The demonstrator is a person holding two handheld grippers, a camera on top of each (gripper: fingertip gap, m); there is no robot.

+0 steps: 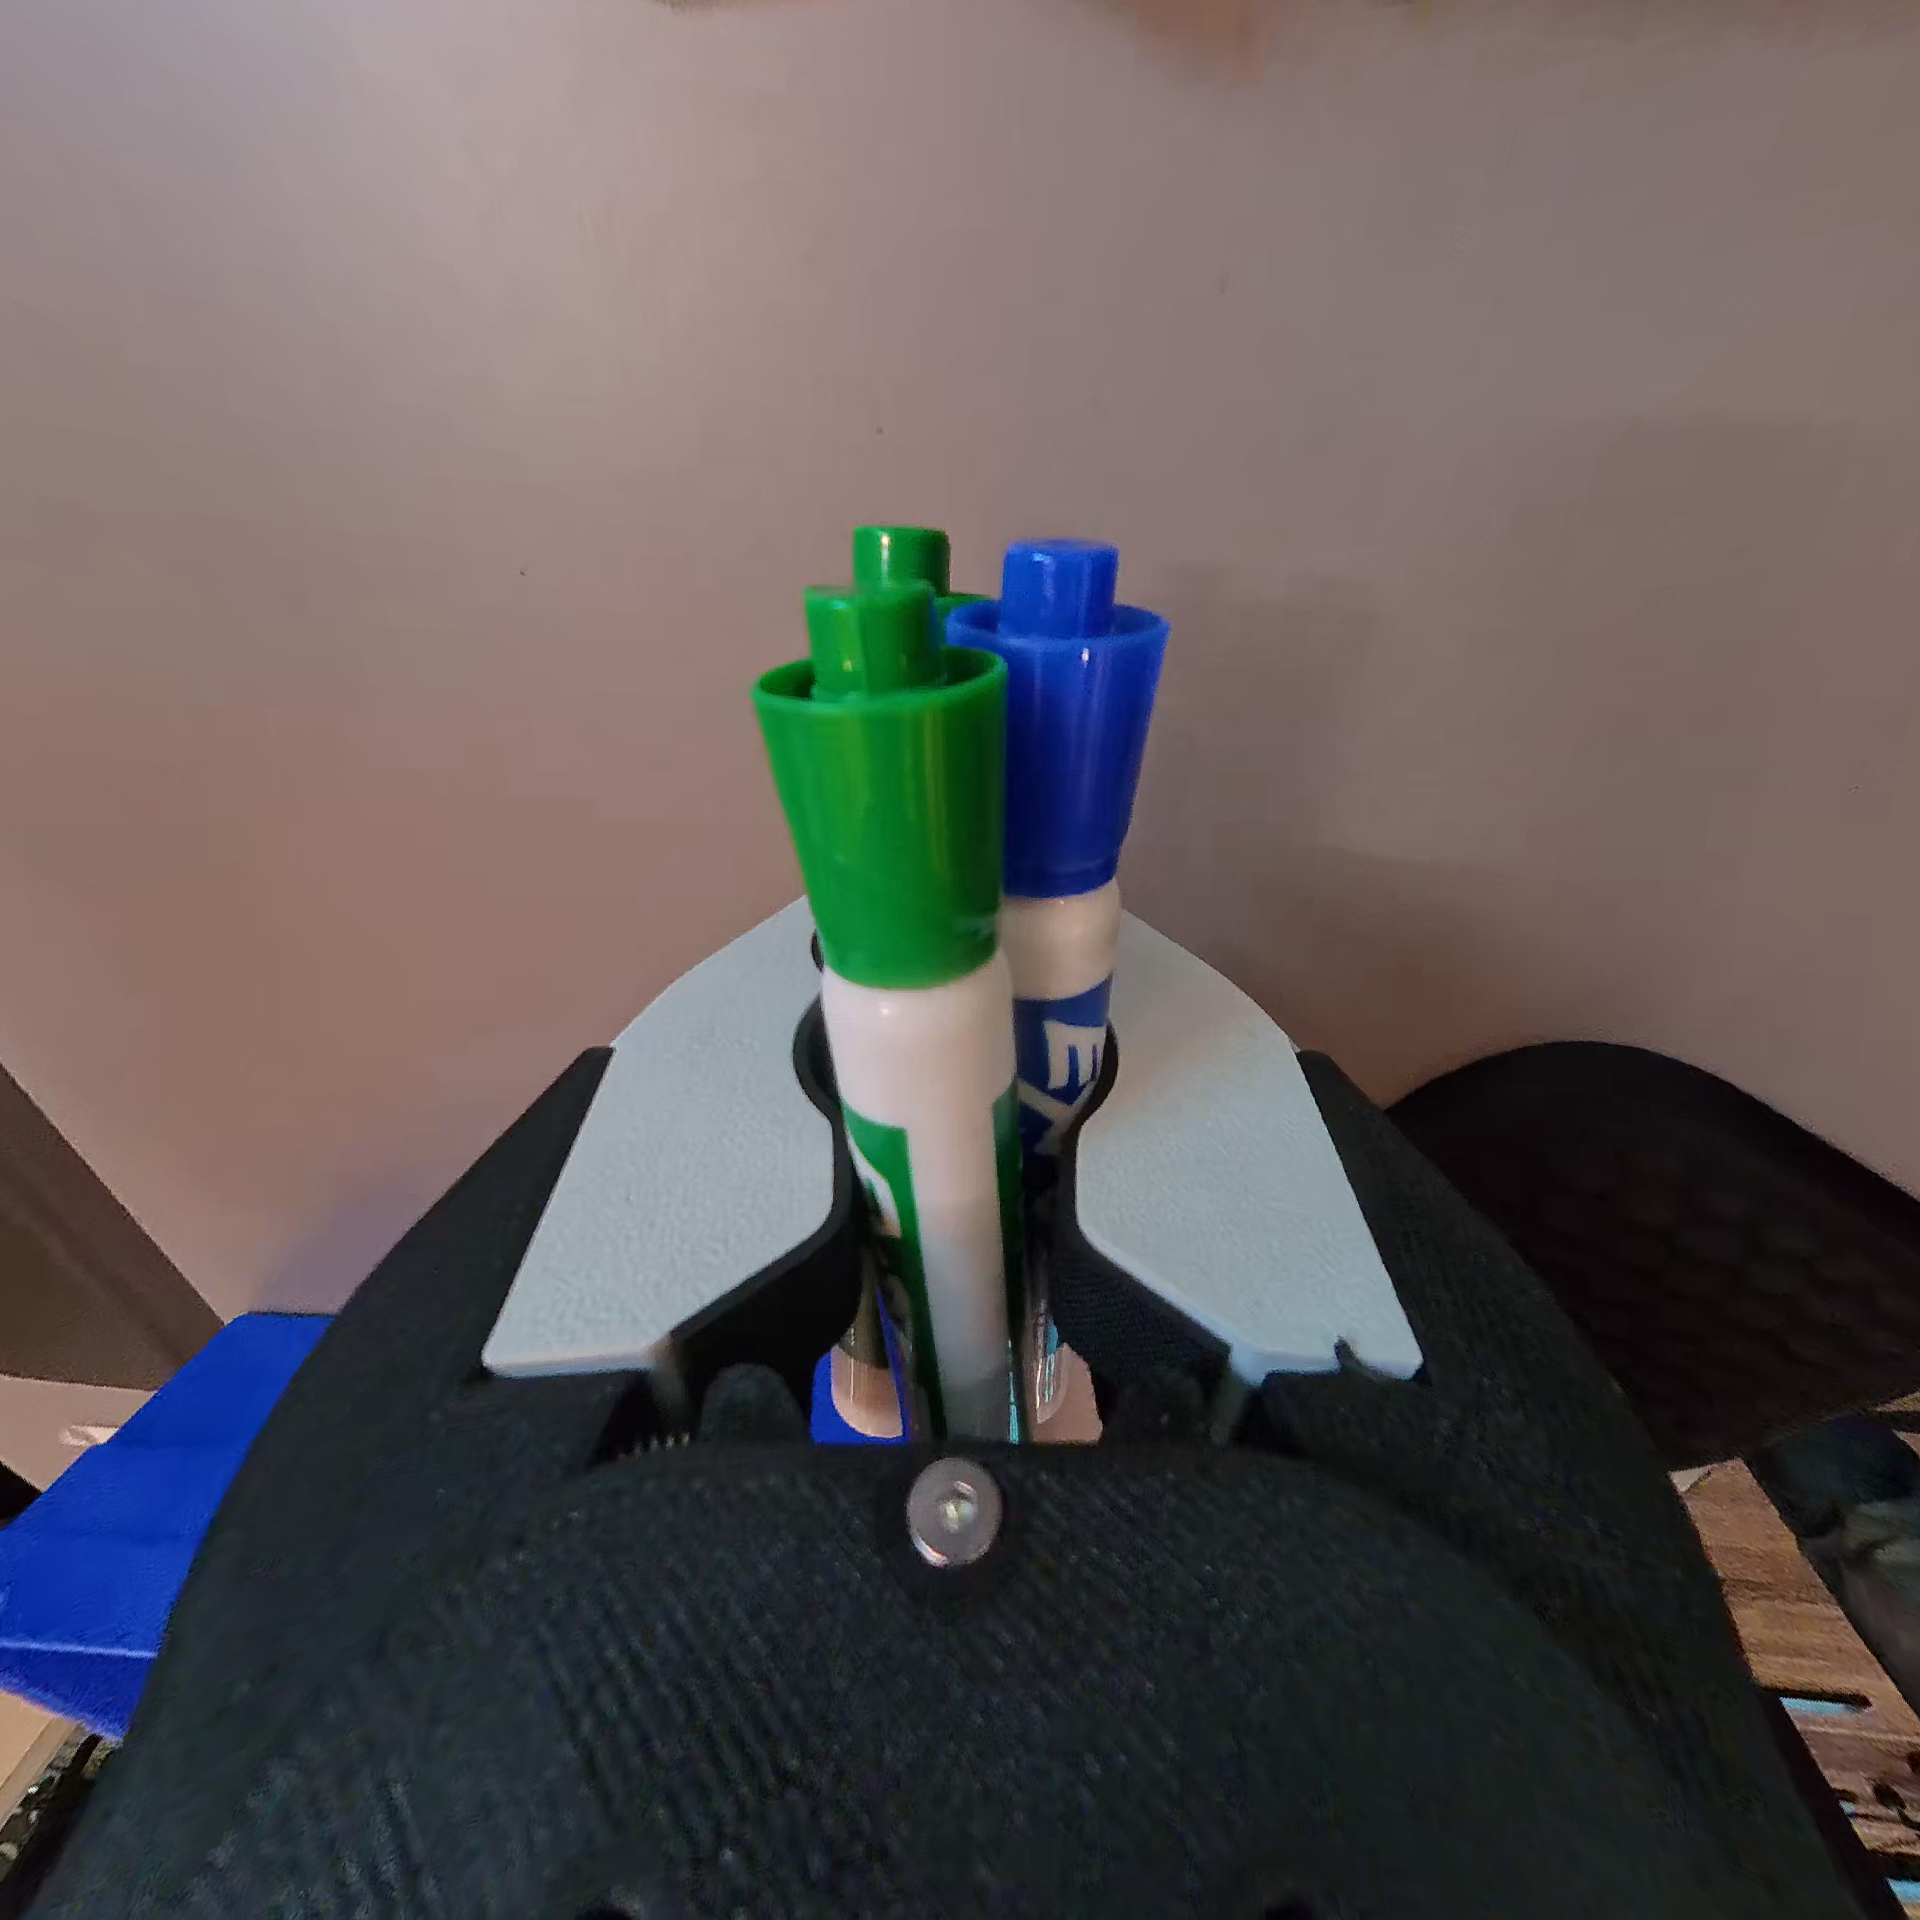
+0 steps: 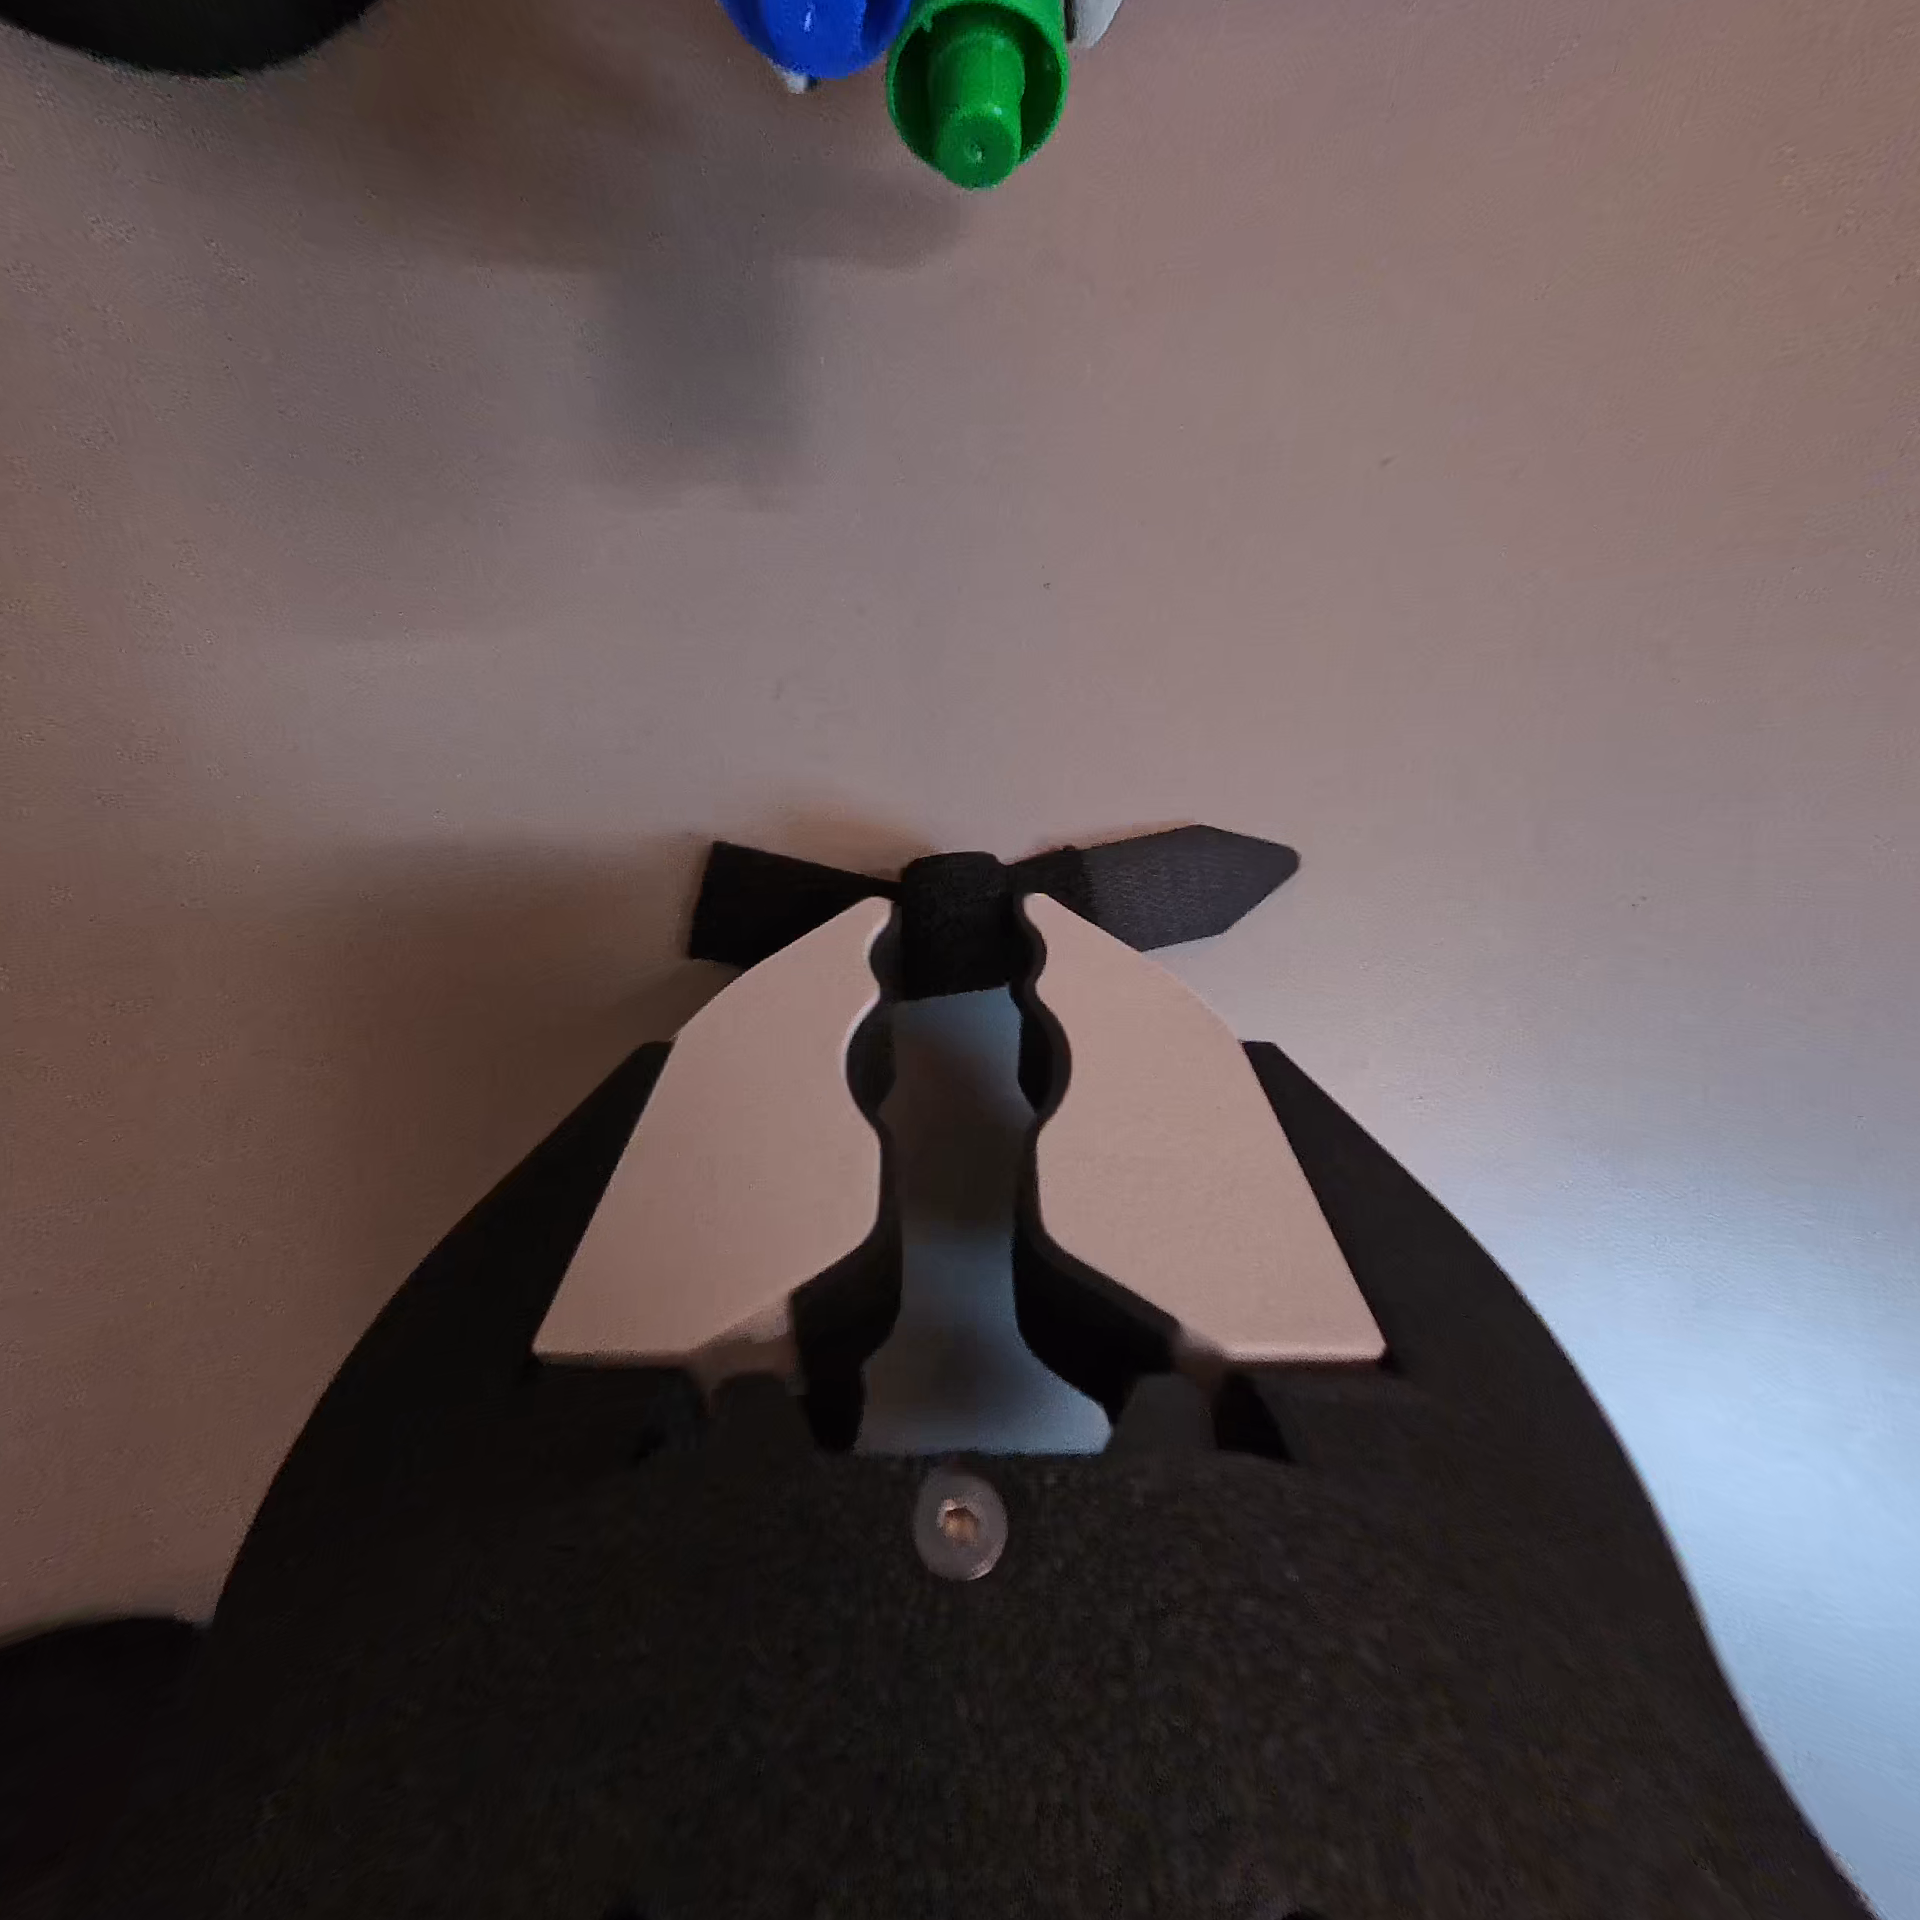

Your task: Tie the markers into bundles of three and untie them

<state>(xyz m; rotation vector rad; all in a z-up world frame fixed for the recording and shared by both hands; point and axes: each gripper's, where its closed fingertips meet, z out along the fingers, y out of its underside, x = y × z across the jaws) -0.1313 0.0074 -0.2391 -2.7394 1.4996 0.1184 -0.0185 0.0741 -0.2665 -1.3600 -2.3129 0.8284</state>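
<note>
Plain pinkish tabletop (image 1: 416, 520), open on all sides. Left wrist view: left gripper (image 1: 956, 1060) clamped on three upright markers, two green (image 1: 883, 831), one blue (image 1: 1060, 748); unbound, liable to slip or fan apart. Right wrist view: right gripper (image 2: 956, 935) pinching black strap (image 2: 951, 925) at mid-length, ends loose; risk of dropping; markers near top edge.

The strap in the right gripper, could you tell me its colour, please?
Black; the strap shows best in the right wrist view.
</note>
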